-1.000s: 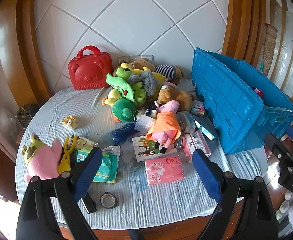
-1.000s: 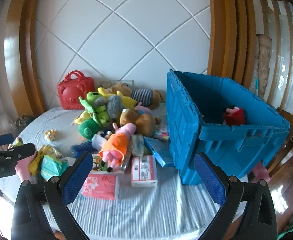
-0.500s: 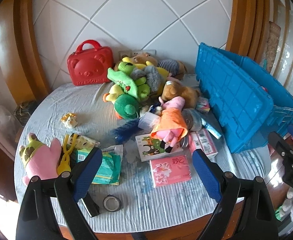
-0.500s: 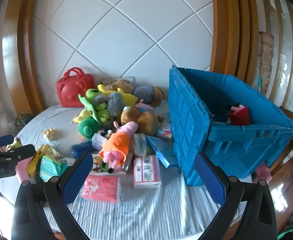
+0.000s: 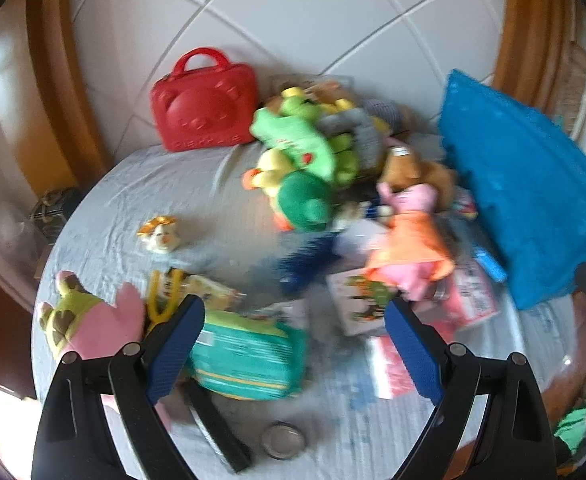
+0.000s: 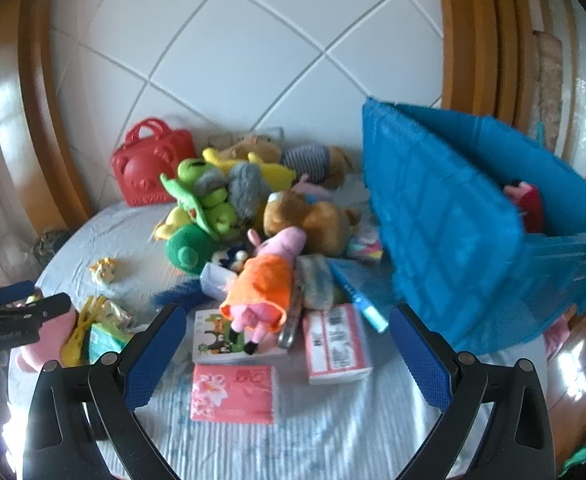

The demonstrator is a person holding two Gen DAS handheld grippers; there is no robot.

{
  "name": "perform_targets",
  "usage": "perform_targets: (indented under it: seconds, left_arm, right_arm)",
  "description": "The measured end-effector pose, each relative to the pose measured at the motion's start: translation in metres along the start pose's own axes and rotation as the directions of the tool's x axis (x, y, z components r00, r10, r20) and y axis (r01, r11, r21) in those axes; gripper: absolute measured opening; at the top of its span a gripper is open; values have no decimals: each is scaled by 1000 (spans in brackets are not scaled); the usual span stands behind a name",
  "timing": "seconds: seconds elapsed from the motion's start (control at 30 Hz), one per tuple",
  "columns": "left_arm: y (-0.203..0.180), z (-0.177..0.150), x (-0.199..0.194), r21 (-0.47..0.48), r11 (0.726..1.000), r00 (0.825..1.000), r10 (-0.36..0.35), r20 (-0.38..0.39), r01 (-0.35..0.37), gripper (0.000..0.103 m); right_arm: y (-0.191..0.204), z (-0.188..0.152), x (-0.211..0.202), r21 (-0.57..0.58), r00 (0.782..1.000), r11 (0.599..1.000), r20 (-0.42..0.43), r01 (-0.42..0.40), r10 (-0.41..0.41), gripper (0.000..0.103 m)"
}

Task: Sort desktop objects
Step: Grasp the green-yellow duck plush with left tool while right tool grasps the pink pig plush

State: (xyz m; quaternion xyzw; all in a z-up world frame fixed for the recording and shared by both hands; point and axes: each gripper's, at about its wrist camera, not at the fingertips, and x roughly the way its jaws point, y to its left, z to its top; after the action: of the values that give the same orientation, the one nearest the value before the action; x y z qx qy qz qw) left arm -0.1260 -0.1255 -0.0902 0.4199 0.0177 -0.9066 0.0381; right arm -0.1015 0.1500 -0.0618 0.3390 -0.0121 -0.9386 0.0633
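Both grippers have advanced toward the worktop (image 6: pixel 333 432); left gripper (image 5: pixel 293 354) and right gripper (image 6: pixel 285 356) fingers spread, empty. Only right view shows red toy (image 6: pixel 527 204) inside far-right blue crate (image 6: pixel 445 232)

The left gripper (image 5: pixel 293 344) hangs over the near edge of the round table (image 5: pixel 197 196), its blue-padded jaws spread wide with nothing between them. Just ahead lies a teal packet (image 5: pixel 249 356), with a pink plush mitt (image 5: pixel 93 324) to its left and a small round tin (image 5: pixel 284 445) closer in. A red bear case (image 5: pixel 203 114) stands at the back. Soft toys (image 5: pixel 305 156) are heaped beside the blue crate (image 5: pixel 529 200). The picture is blurred.
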Motion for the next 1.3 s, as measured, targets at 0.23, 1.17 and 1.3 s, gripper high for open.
perform_targets:
  seconds: [0.23, 1.17, 1.3]
  left_arm:
    - [32, 6, 45, -31, 999, 997, 21, -68, -23, 92]
    - [-1, 119, 251, -102, 993, 955, 32, -294, -65, 92]
    - [-5, 129, 291, -101, 990, 947, 60, -316, -96, 93]
  right_arm:
    - [21, 3, 52, -4, 996, 1000, -90, 7, -7, 103]
    - [2, 43, 277, 19, 921, 999, -386, -50, 54, 88]
    - [4, 44, 288, 18, 921, 999, -385, -51, 54, 98]
